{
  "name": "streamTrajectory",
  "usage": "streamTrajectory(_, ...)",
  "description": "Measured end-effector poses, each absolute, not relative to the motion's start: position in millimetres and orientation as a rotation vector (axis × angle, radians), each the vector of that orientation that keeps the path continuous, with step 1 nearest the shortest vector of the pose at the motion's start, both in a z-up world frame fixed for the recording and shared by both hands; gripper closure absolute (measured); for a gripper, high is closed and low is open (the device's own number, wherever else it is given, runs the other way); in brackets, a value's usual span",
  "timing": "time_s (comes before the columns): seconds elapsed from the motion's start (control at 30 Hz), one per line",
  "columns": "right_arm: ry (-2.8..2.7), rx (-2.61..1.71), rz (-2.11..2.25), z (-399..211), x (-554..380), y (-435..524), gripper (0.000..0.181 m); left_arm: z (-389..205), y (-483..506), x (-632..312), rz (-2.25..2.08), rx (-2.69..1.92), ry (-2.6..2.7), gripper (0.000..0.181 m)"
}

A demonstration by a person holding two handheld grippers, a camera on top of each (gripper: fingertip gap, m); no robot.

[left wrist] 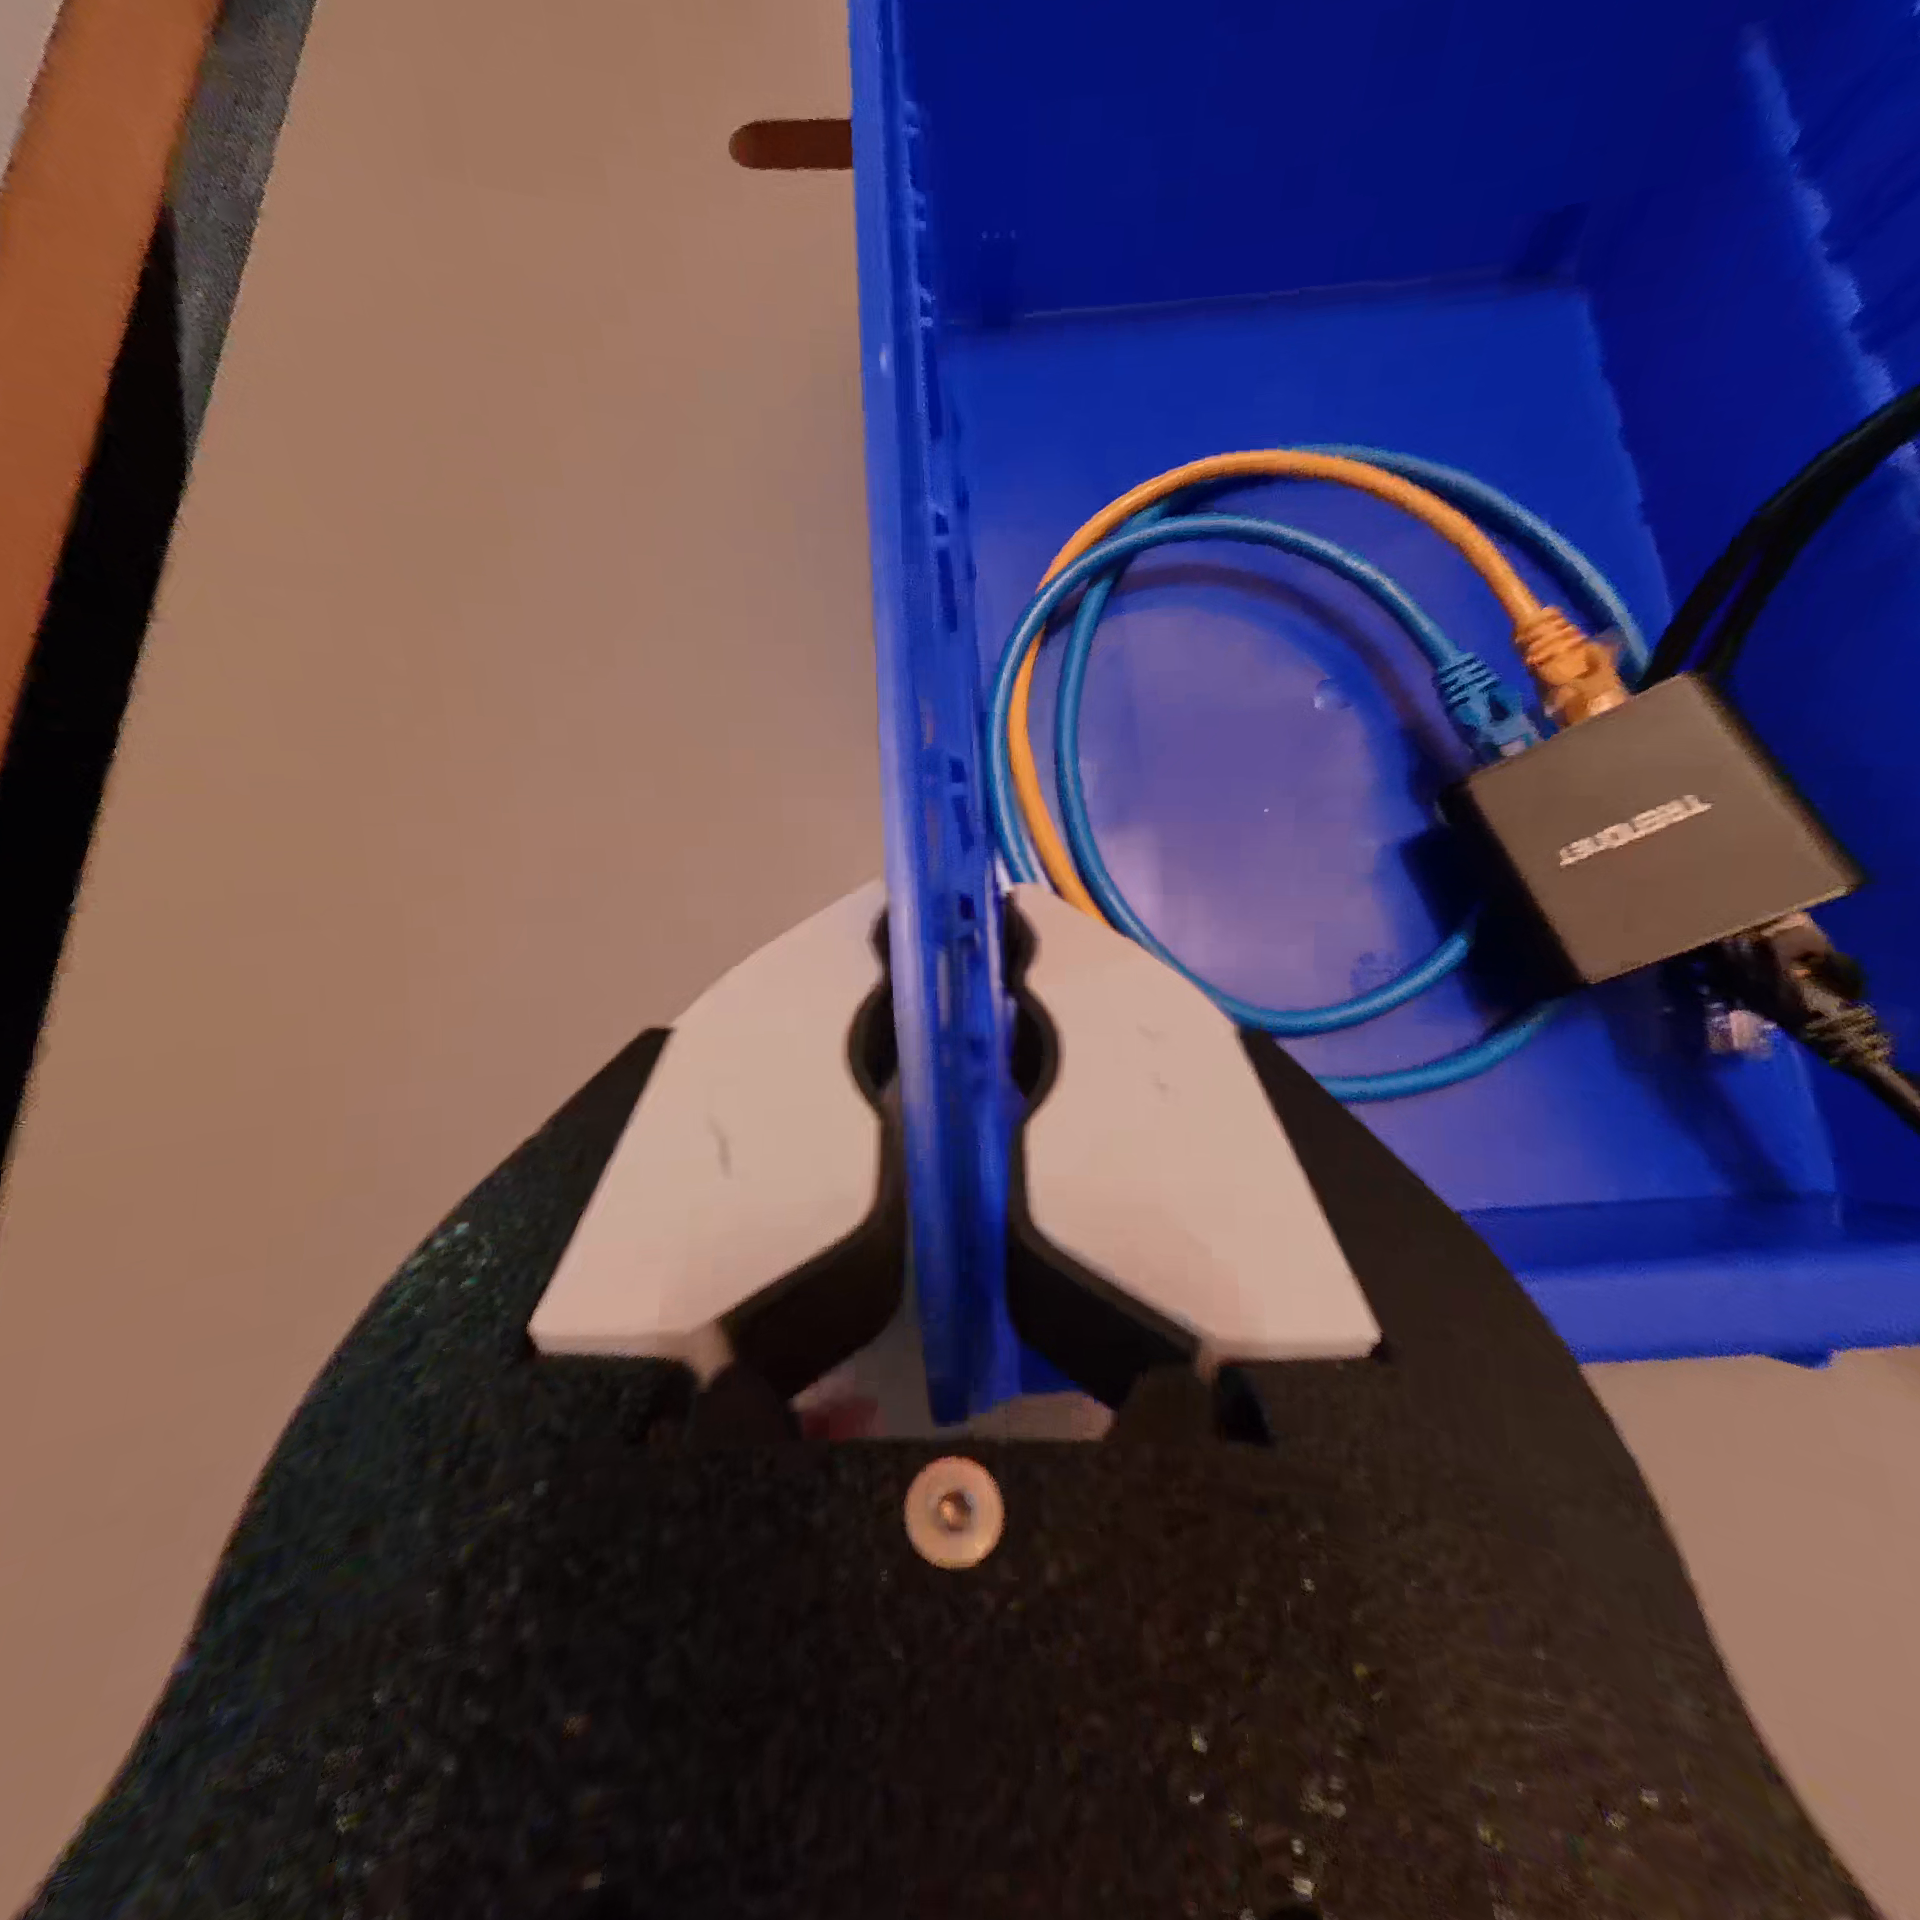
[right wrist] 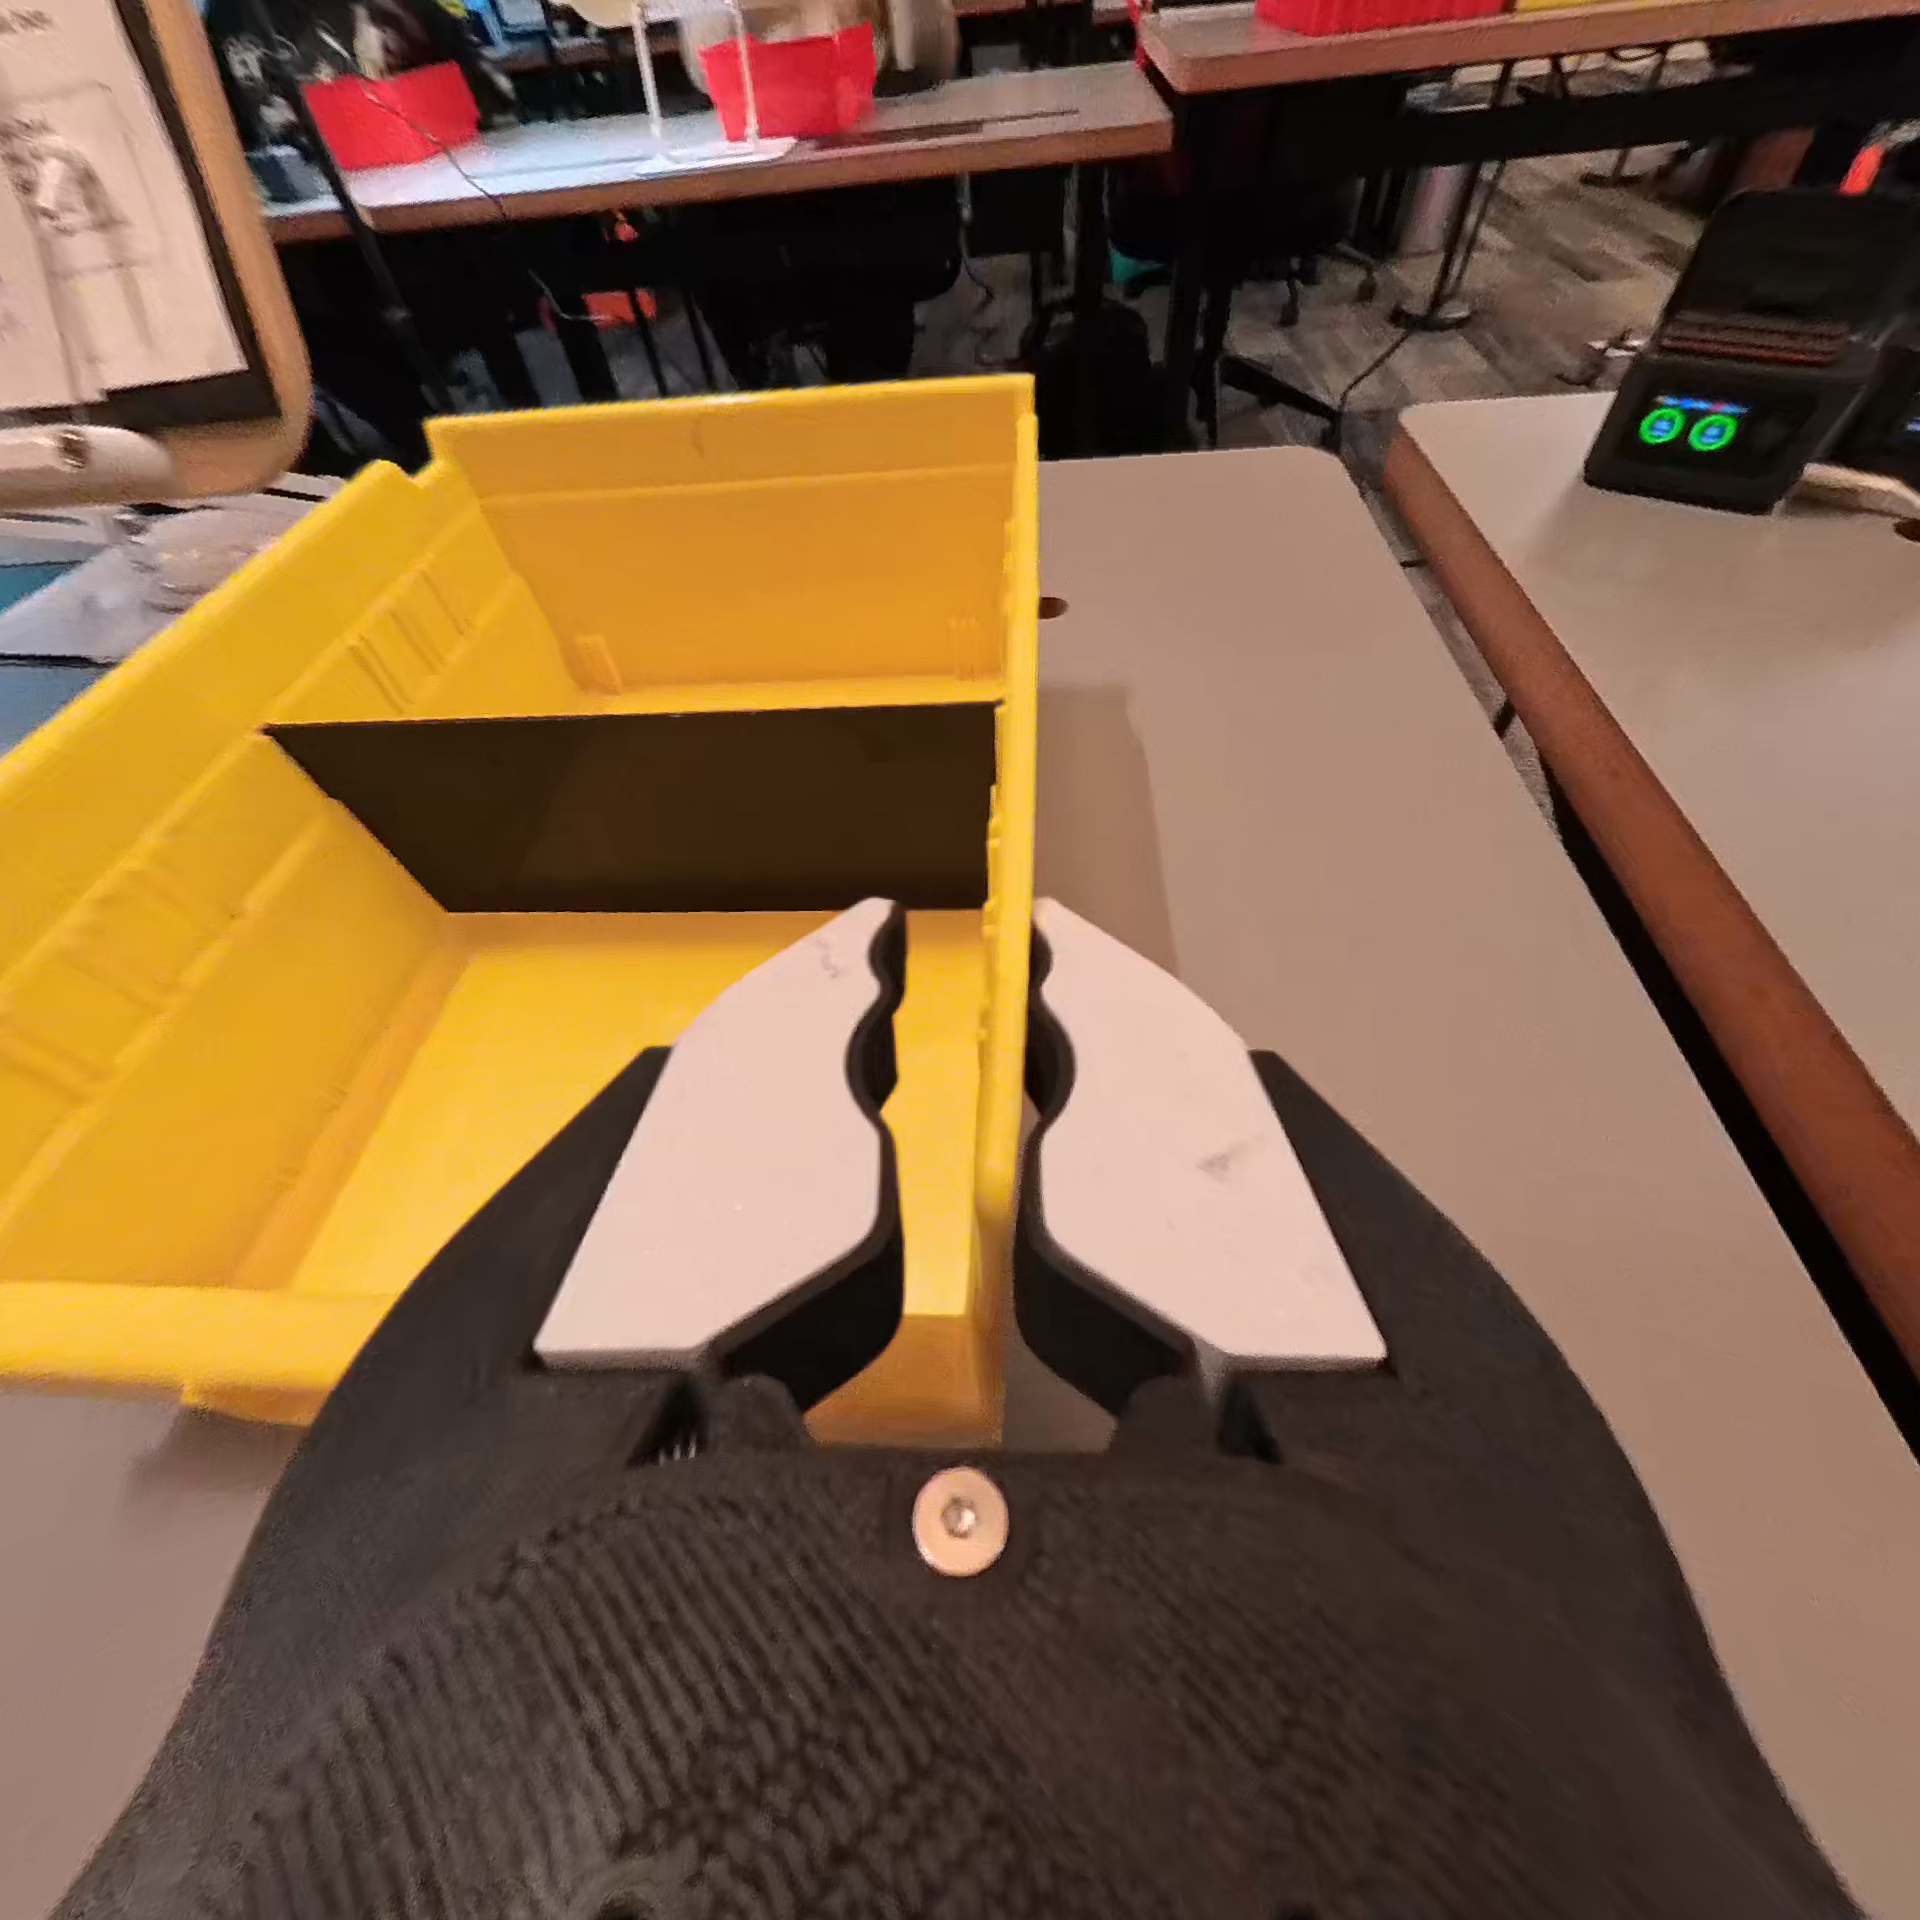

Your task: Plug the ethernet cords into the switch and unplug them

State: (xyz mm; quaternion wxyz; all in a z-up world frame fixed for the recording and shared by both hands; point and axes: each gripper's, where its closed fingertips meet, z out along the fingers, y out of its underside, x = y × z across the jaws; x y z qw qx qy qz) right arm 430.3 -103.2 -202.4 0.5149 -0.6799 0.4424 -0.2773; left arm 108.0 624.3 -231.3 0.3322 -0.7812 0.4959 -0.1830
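The left gripper (left wrist: 948,914) was closed on the left wall of the blue bin (left wrist: 1247,208). The black switch (left wrist: 1652,821), with orange cord (left wrist: 1340,473) and blue cords (left wrist: 1226,535) plugged in, lay on the bin floor, well right of the fingers. The right gripper (right wrist: 966,914) was clamped on the right wall of an empty yellow bin (right wrist: 312,987) with a black divider (right wrist: 665,810).

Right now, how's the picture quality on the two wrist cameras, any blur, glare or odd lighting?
Left wrist view: warm, dim light, soft motion blur throughout, a pale sheen on the blue bin floor beside the black switch. Right wrist view: brighter, the yellow bin fairly sharp, background desks blurred, wide-angle bending at the edges, bin's shadow on the grey table.
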Motion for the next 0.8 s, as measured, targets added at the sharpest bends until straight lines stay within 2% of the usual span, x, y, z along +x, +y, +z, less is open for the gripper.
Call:
streamTrajectory(0.03,1.058,-1.64,-0.647,-200.0,427.5,-101.9,0.155,-226.2,628.5,104.3,-0.412,-2.041,1.288,0.151)
streamTrajectory(0.13,1.04,-1.679,-0.68,-188.1,420.2,-103.8,0.131,-193.1,619.8,106.5,-0.443,-2.012,1.255,0.134)
streamTrajectory(0.27,1.022,-1.659,-0.946,-155.0,417.4,-118.5,0.084,-171.3,556.4,132.2,-0.755,-2.022,1.337,0.13)
streamTrajectory(0.37,0.982,-1.606,-1.0,-134.2,411.3,-114.0,0.072,-189.5,505.4,152.9,-1.049,-2.234,1.399,0.116)
streamTrajectory(0.43,0.928,-1.577,-1.01,-121.3,405.7,-106.6,0.072,-205.2,500.3,163.6,-1.055,-2.317,1.4,0.116)
streamTrajectory(0.5,0.878,-1.561,-1.012,-112.3,399.8,-99.8,0.076,-226.4,506.6,167.2,-0.932,-2.447,1.382,0.099)
streamTrajectory(0.6,0.87,-1.553,-1.003,-109.5,394.9,-96.6,0.077,-244.1,501.2,176.9,-0.898,-2.564,1.398,0.095)
streamTrajectory(0.7,0.886,-1.56,-1.005,-111.7,395.4,-98.1,0.078,-255.6,504.4,187.8,-0.864,-2.634,1.326,0.1)
streamTrajectory(0.77,0.875,-1.567,-1.0,-111.9,394.9,-96.3,0.079,-262.0,504.8,192.8,-0.845,-2.657,1.305,0.12)
streamTrajectory(0.8,0.87,-1.568,-0.999,-111.4,394.5,-95.8,0.08,-265.5,505.0,194.1,-0.83,-2.665,1.294,0.121)
